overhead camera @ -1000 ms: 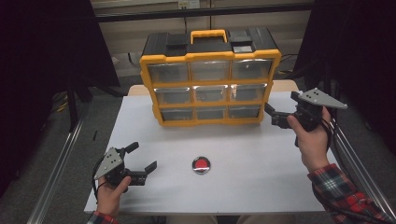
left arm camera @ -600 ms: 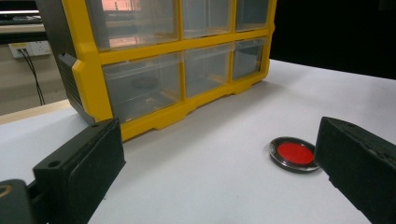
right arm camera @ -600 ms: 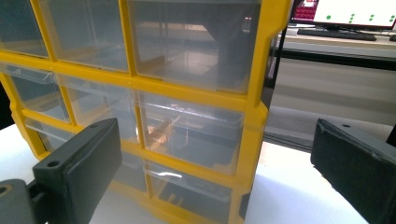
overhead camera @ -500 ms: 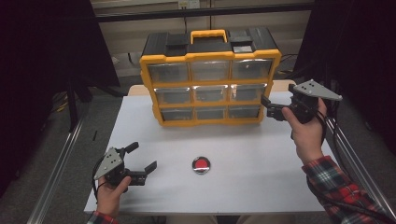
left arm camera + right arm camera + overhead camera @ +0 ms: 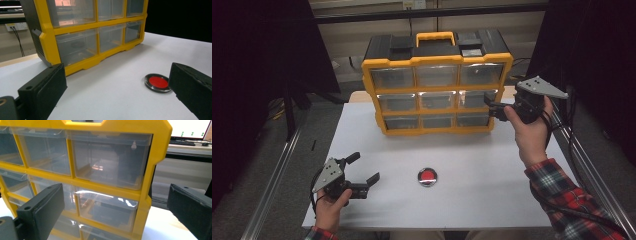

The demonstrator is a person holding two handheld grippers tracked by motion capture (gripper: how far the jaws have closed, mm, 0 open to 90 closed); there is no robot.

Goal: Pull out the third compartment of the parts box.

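Yellow-framed and black-topped, the drawer cabinet [image 5: 436,82] stands at the back of the white counter [image 5: 492,165] with 9 clear drawers in 3 rows, and the right gripper [image 5: 490,107] is raised at its right end, fingers spread wide and empty before the right-hand drawers of the upper 2 rows. Near the counter's front edge the left gripper [image 5: 363,170] sits low with its fingers also apart and holding nothing, aimed toward the round red-centred disc [image 5: 427,176] lying flat, well apart from the cabinet.
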